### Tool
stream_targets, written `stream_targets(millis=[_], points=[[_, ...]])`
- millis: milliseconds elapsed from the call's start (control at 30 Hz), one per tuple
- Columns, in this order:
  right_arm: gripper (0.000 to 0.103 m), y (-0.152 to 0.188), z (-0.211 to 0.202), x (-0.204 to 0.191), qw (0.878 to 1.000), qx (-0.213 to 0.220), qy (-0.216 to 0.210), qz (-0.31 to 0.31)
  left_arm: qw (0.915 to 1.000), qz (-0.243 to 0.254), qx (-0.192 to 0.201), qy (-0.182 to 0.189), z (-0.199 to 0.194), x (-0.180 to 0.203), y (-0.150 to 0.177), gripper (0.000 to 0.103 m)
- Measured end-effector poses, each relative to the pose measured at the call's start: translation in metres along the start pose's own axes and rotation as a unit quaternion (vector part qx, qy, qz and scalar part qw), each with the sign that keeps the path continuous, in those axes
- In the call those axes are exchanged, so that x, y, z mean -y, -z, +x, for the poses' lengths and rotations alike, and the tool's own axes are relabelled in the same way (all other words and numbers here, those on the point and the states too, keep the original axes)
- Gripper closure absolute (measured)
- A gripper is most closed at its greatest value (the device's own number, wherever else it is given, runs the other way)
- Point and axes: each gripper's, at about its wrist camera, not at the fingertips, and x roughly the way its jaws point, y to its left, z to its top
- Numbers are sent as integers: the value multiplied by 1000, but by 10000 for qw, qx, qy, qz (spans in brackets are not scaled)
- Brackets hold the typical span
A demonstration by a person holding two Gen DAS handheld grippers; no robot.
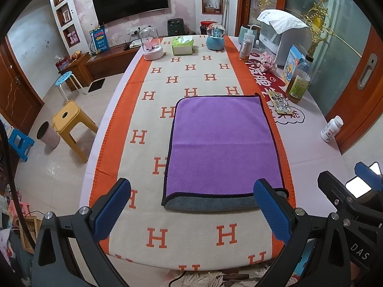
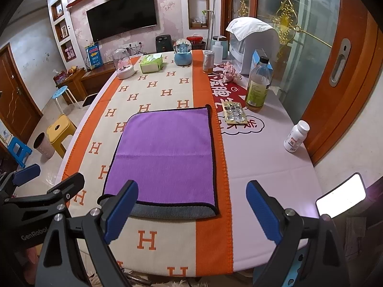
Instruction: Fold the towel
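Note:
A purple towel [image 1: 222, 143] with a black hem lies flat on the H-patterned cloth, folded once, its grey underside showing along the near edge [image 1: 210, 203]. It also shows in the right wrist view [image 2: 165, 155]. My left gripper [image 1: 191, 205] is open and empty, hovering just before the towel's near edge. My right gripper [image 2: 191, 205] is open and empty, near the towel's near right corner. The right gripper also shows at the right edge of the left wrist view [image 1: 347, 191]; the left one shows at the left of the right wrist view [image 2: 47, 186].
An orange-and-cream cloth [image 1: 191, 239] covers the table. A blister pack [image 1: 280, 104], oil bottle [image 1: 299, 81] and white pill bottle [image 1: 331, 129] stand to the right. A tissue box [image 1: 183, 45], glass dome [image 1: 150, 45] and snow globe [image 1: 215, 37] are at the far end. Stools [image 1: 71, 124] stand left.

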Motion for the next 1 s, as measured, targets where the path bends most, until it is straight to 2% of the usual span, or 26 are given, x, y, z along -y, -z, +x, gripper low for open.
stream_targets(millis=[733, 1000], points=[[11, -2, -2, 2, 10000, -8, 13, 44, 10000, 10, 8, 39, -5, 1, -2, 1], [11, 0, 12, 4, 9996, -264, -77, 61, 9988, -21, -344, 335, 8, -3, -3, 1]])
